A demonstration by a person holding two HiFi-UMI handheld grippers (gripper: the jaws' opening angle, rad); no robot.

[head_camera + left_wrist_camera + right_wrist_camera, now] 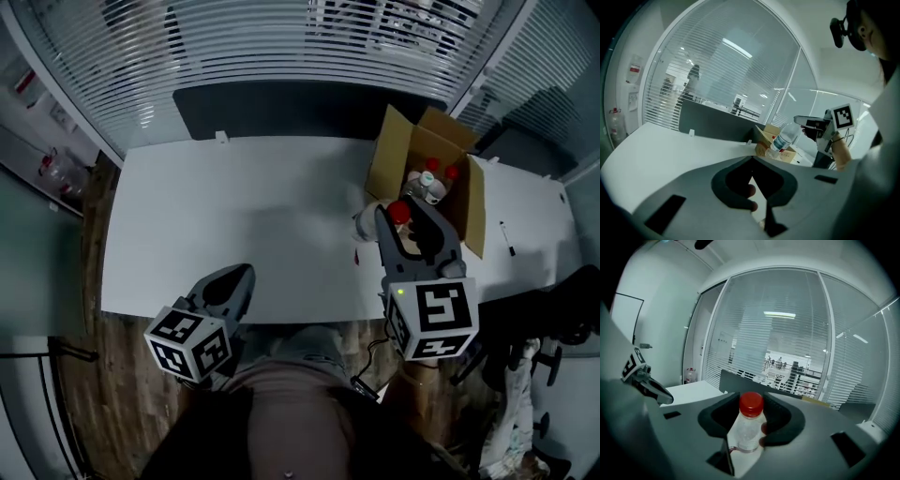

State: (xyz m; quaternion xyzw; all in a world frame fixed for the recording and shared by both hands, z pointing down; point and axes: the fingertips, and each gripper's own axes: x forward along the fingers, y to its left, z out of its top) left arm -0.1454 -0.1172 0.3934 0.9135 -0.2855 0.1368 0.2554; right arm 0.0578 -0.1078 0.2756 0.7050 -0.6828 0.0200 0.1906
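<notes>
My right gripper (405,223) is shut on a clear plastic bottle (371,223) with a red cap, holding it over the white table (244,206) just left of an open cardboard box (394,150). In the right gripper view the bottle (746,425) stands between the jaws of the gripper (750,420), cap up. My left gripper (244,274) hovers at the table's front edge, shut with nothing in it (752,161). From the left gripper view, the right gripper (811,124) holds the tilted bottle (785,137) beside the box (769,137).
Several more bottles (431,183) with red and white caps stand inside the box. A dark partition (281,108) runs along the table's far edge, with glass walls and blinds behind. A pen (507,239) lies at the table's right. Wooden floor (103,394) lies below.
</notes>
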